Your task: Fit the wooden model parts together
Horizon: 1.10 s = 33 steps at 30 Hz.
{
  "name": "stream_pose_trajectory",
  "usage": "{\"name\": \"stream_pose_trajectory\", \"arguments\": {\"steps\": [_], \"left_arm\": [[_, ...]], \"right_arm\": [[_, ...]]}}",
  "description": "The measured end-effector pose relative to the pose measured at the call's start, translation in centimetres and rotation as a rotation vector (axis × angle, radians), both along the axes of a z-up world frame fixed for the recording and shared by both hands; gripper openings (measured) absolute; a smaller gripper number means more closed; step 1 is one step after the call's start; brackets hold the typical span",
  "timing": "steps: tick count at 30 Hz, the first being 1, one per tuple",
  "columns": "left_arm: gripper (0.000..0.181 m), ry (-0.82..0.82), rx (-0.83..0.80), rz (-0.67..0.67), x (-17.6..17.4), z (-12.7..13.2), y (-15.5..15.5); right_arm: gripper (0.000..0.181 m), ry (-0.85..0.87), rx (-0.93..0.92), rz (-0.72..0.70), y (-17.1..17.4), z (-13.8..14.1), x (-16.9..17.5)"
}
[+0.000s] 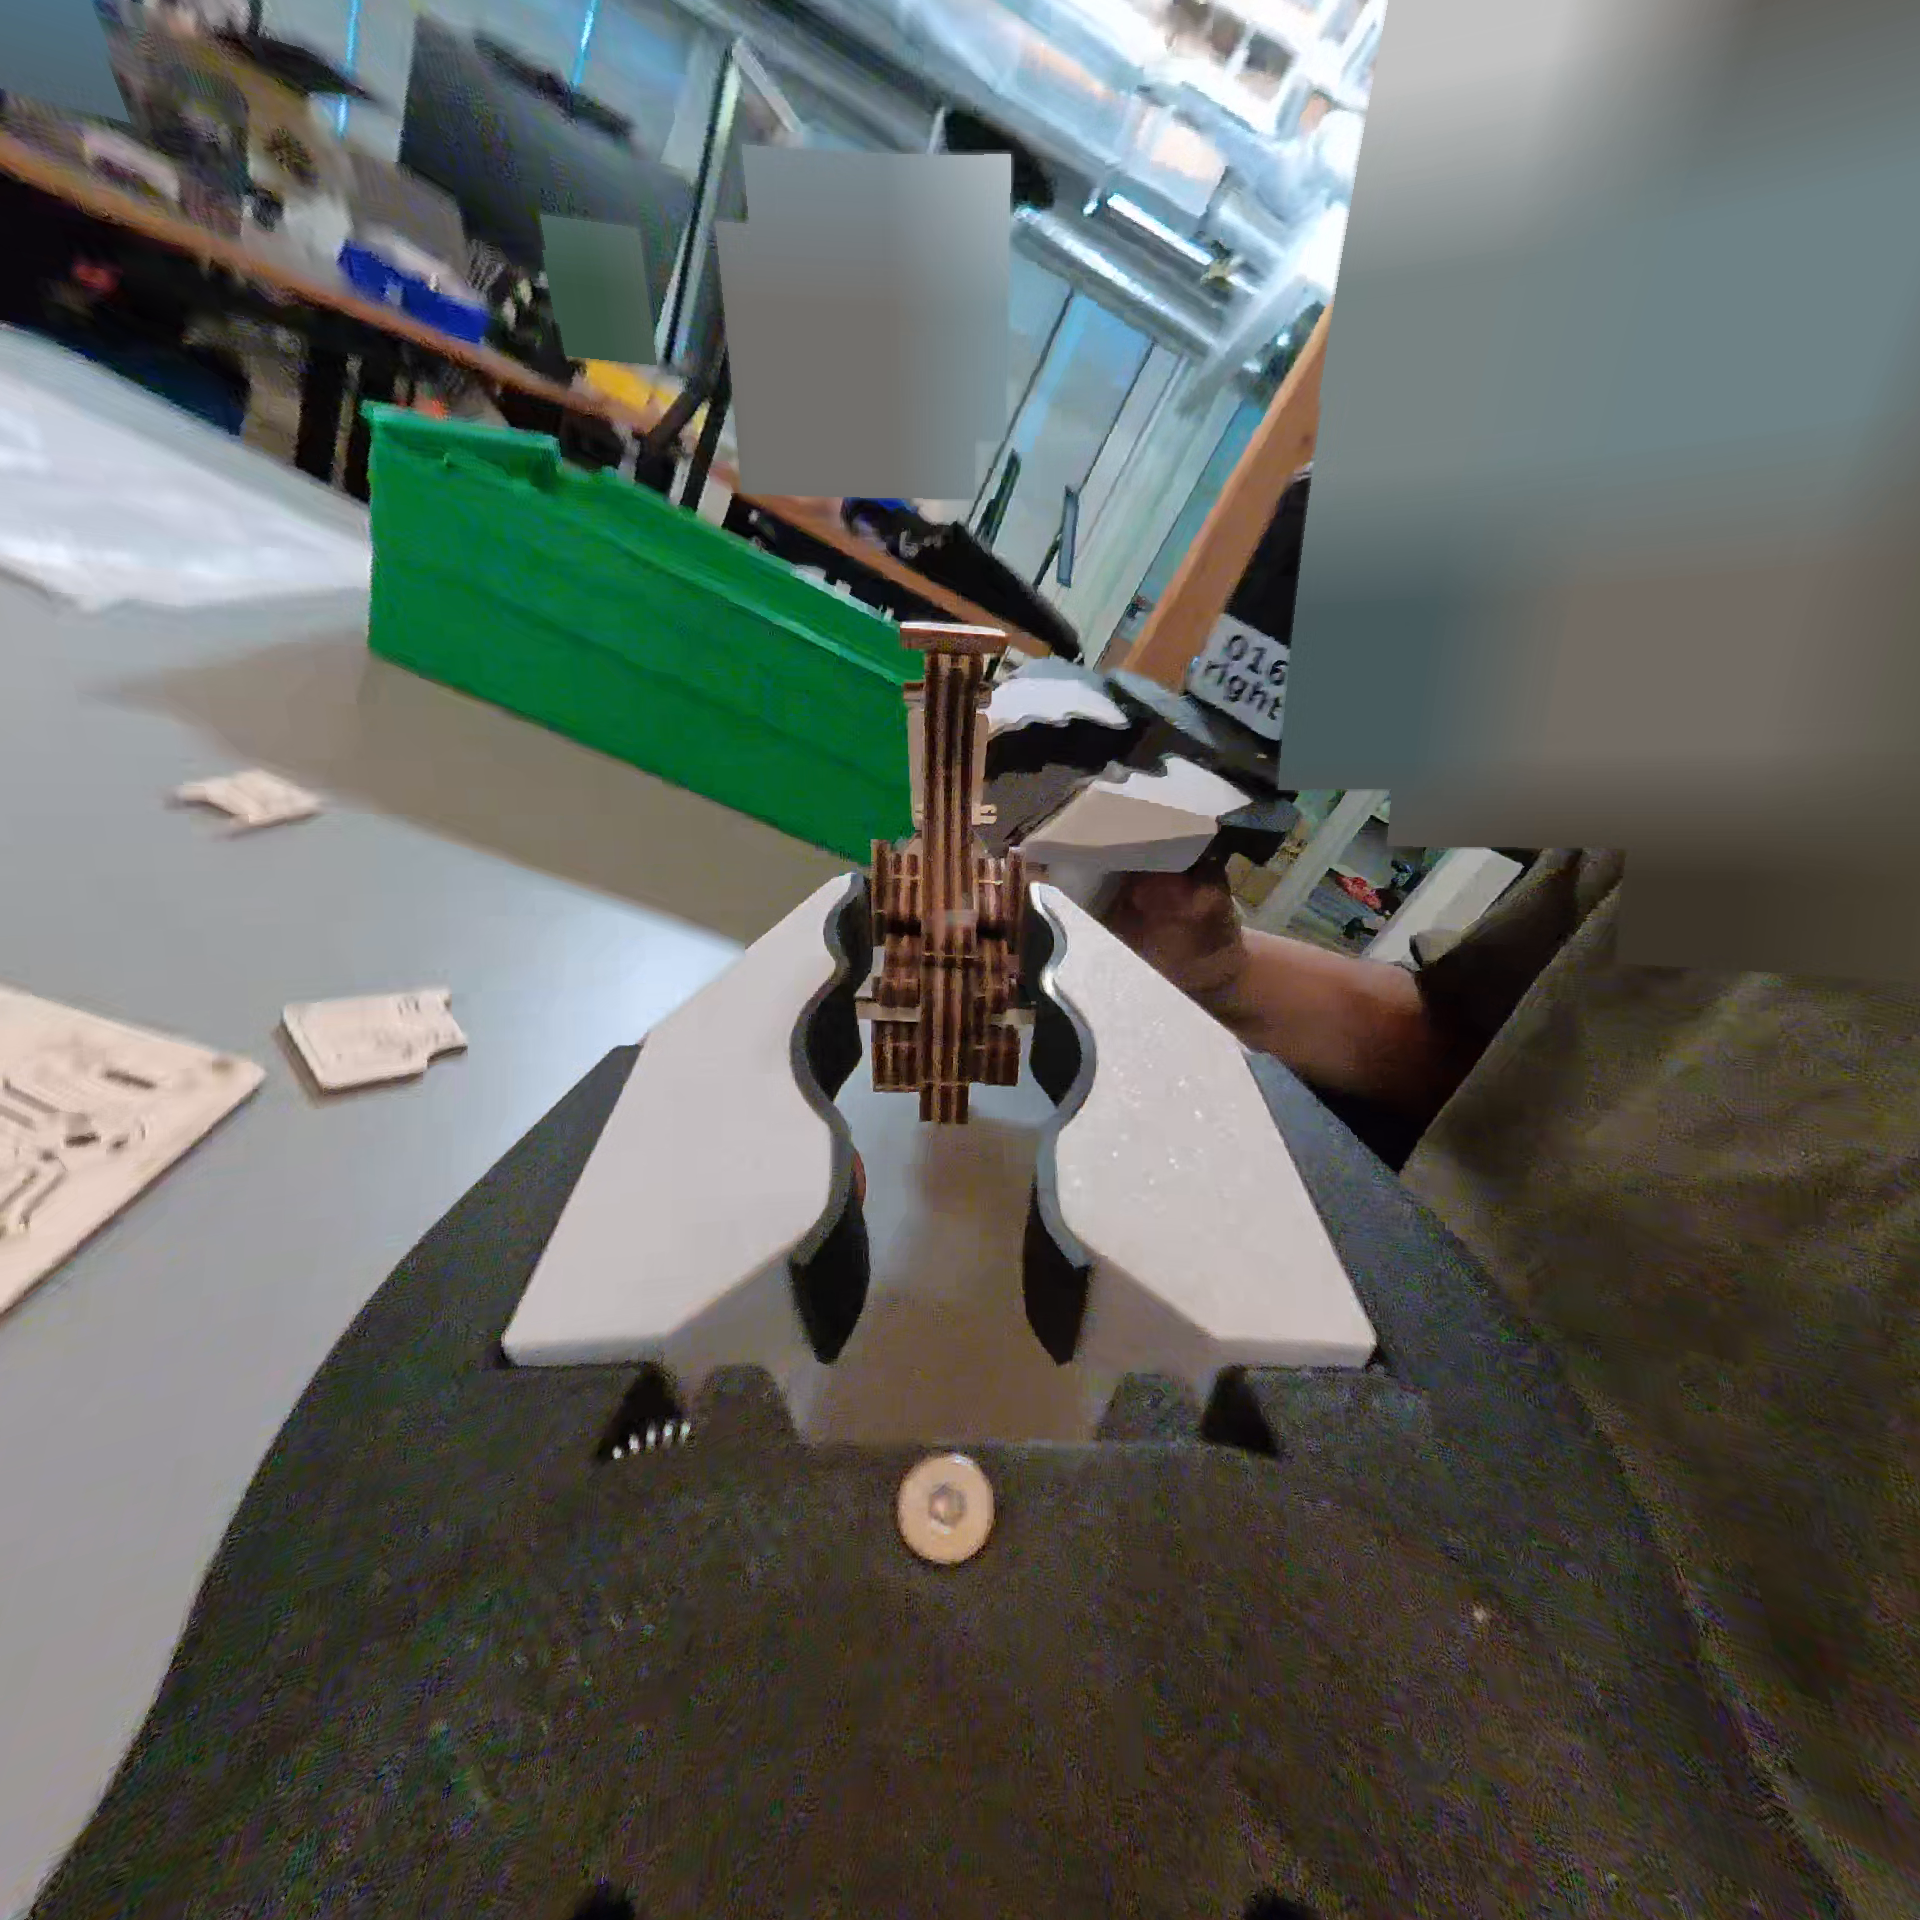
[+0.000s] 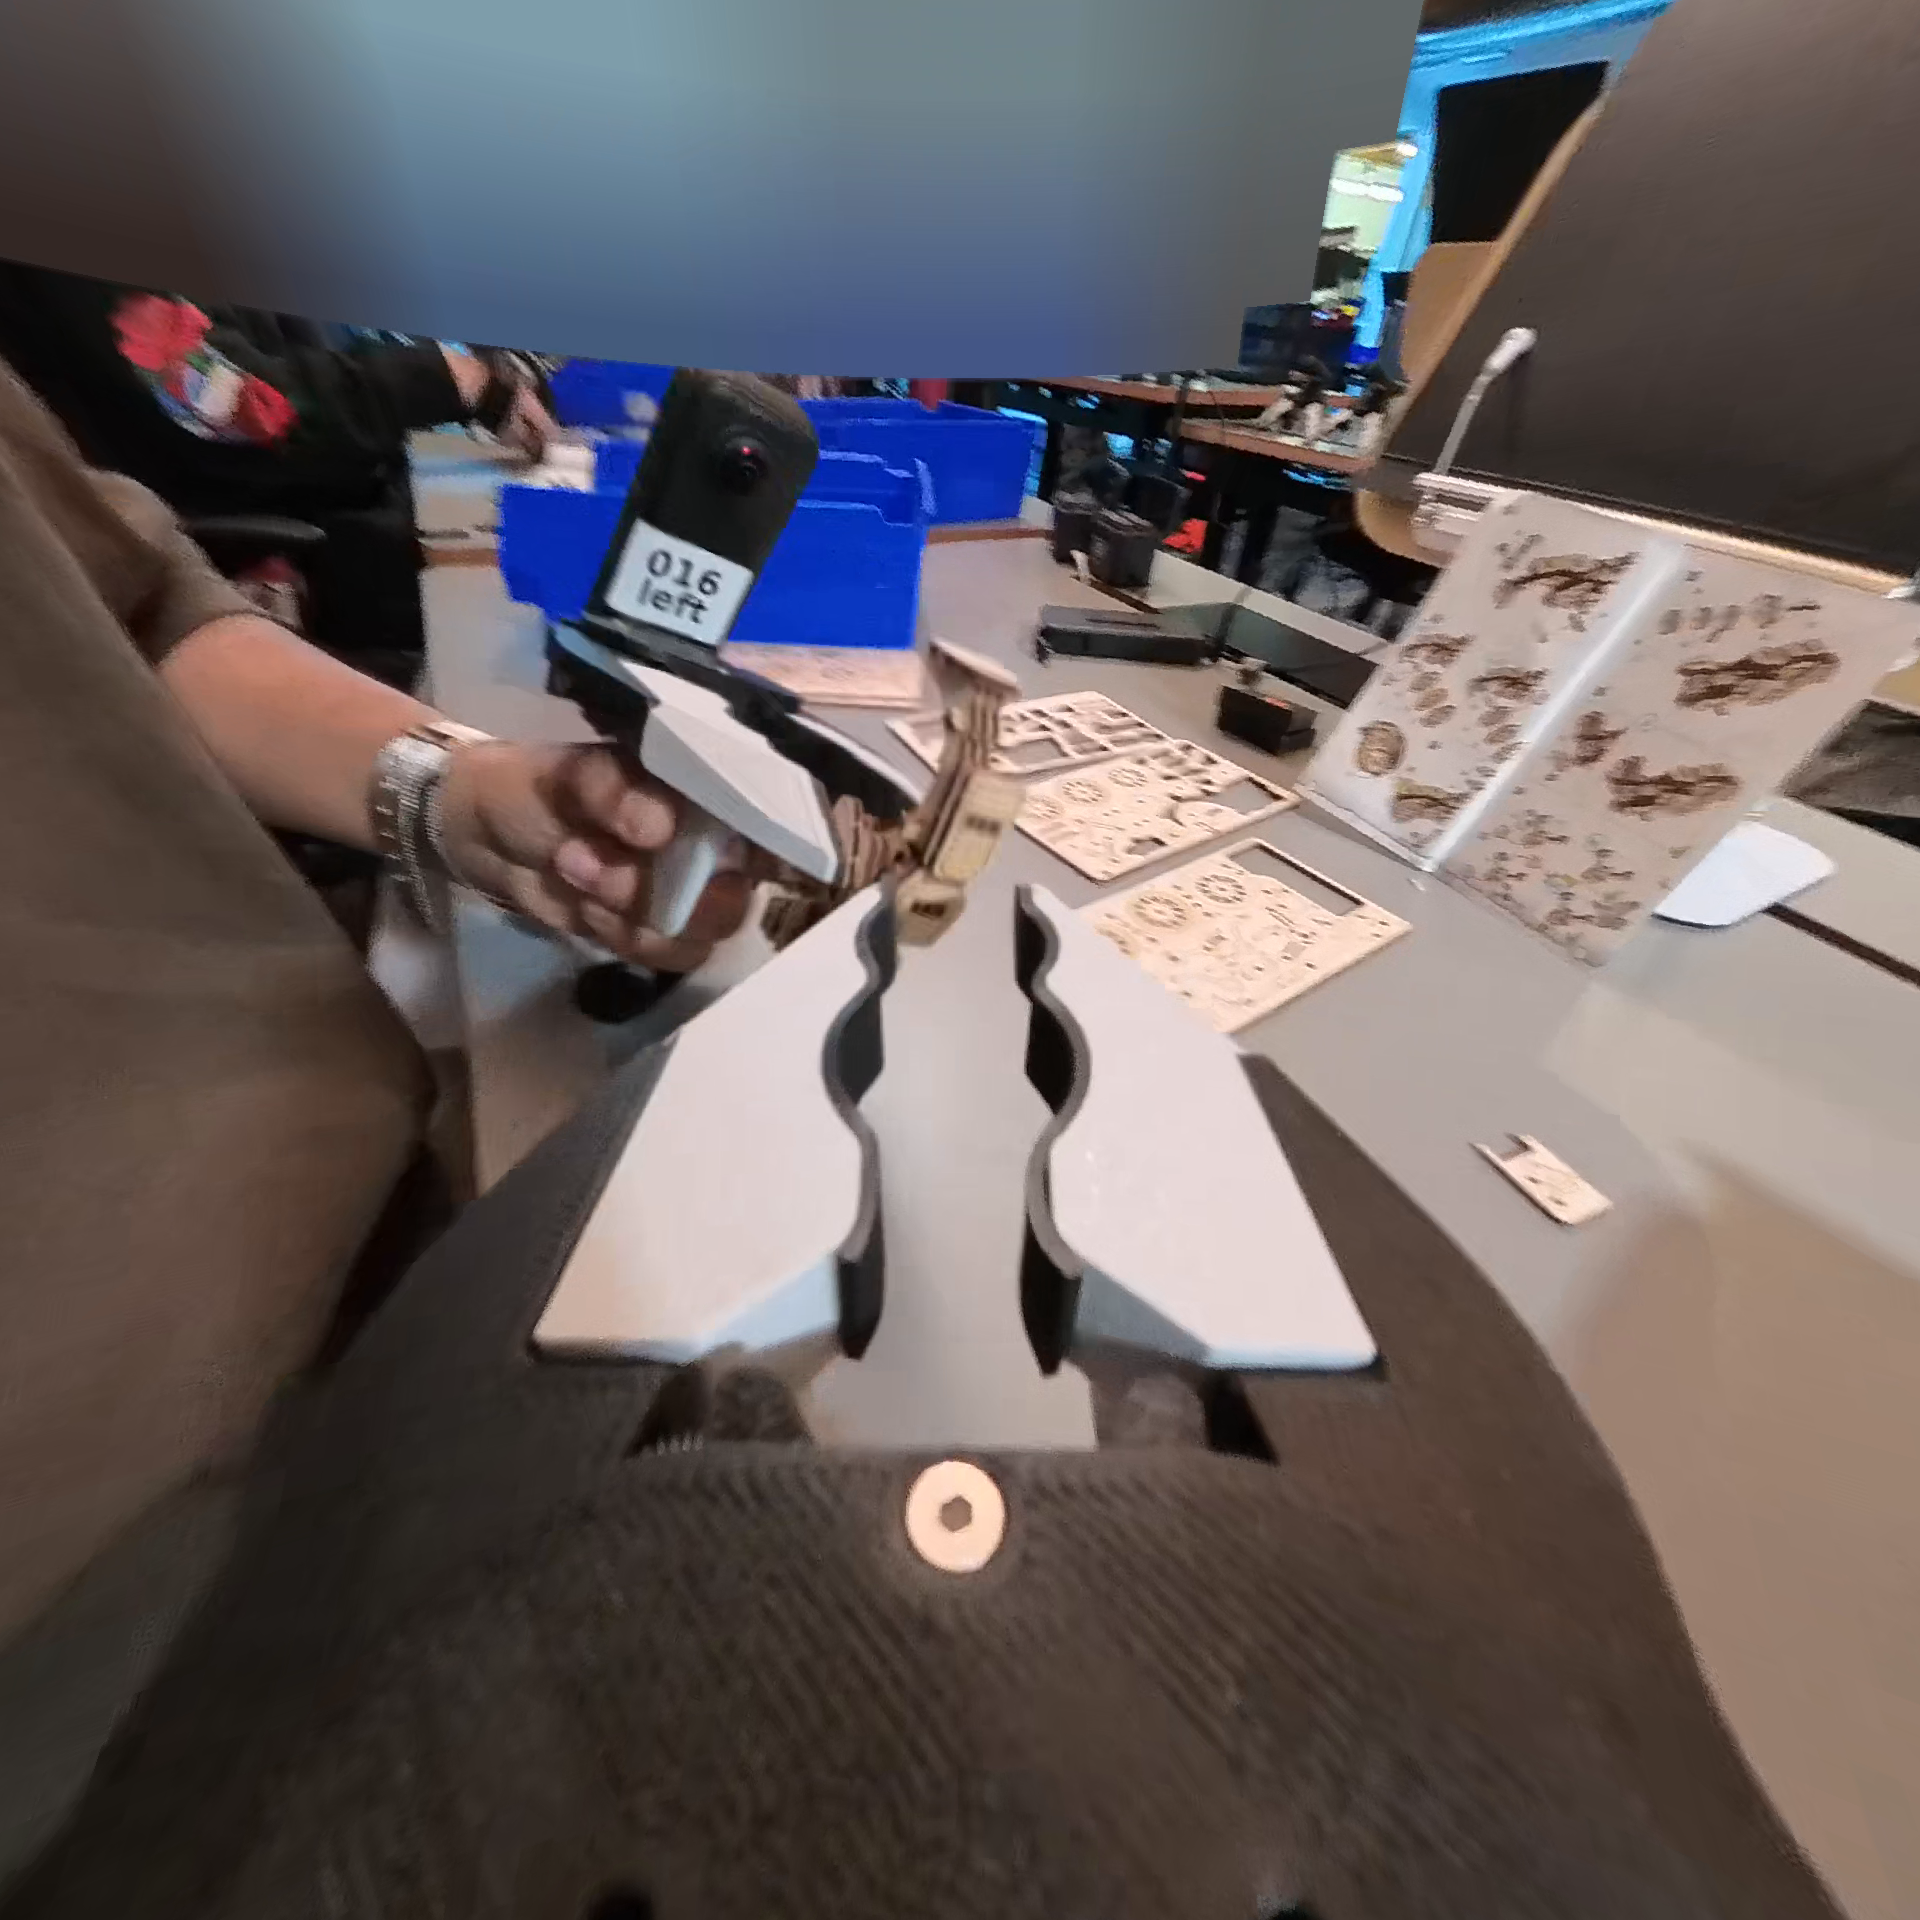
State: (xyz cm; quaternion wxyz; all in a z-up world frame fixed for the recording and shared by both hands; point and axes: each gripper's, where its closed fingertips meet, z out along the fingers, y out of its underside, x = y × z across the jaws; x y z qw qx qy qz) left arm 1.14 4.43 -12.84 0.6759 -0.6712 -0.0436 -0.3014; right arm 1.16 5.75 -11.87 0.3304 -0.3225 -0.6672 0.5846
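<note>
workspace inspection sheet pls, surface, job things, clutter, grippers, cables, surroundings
surface: grey table, matte, mostly bare near the hand-held grippers.
job's things: wooden model clamped in the left hand-held gripper, held above the table; punched wooden sheets lying flat; small loose wooden piece near the right edge.
clutter: green bin; blue bins; open instruction booklet standing upright.
grippers: left shut on the model; right hand-held gripper open, empty, its tips close to the model.
cables: nothing seen.
surroundings: other workbenches, a person's hand on the left gripper's handle.
</note>
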Motion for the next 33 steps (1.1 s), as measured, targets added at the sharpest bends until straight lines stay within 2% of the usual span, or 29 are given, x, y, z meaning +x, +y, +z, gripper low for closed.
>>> {"name": "stream_pose_trajectory", "arguments": {"steps": [2, 5, 7, 14, 19, 23, 29, 33], "left_arm": [[0.025, -0.161, -0.172, 0.001, -0.8, -2.2, 0.8], [0.025, -0.486, -0.210, -0.043, -1.4, -2.9, 0.9], [0.025, -0.607, -0.224, -0.064, -1.6, -3.4, 1.0], [0.025, -0.539, -0.239, -0.075, -1.2, -3.8, 0.8], [0.025, -0.553, -0.223, -0.084, -1.3, -3.7, 0.7], [0.025, -0.514, -0.223, -0.097, -0.8, -3.6, 0.7], [0.024, -0.480, -0.220, -0.088, -0.8, -3.7, 0.7], [0.024, -0.419, -0.226, -0.085, -0.5, -3.8, 0.8]], "right_arm": [[0.017, 0.012, 0.078, -0.049, 0.4, -0.4, -0.3], [0.018, 0.026, 0.123, -0.081, 0.4, -0.4, -0.4], [0.018, 0.029, 0.139, -0.104, 0.6, -0.5, -0.5], [0.024, 0.052, 0.227, -0.200, 1.5, -2.1, -1.4], [0.016, 0.026, 0.156, -0.193, 1.4, -2.1, -1.5], [0.027, 0.059, 0.084, -0.220, 2.1, -1.1, -1.6], [0.039, 0.030, 0.031, -0.218, 2.5, -1.2, -1.7], [0.011, -0.099, -0.037, -0.089, 0.7, -1.9, -0.8]]}}
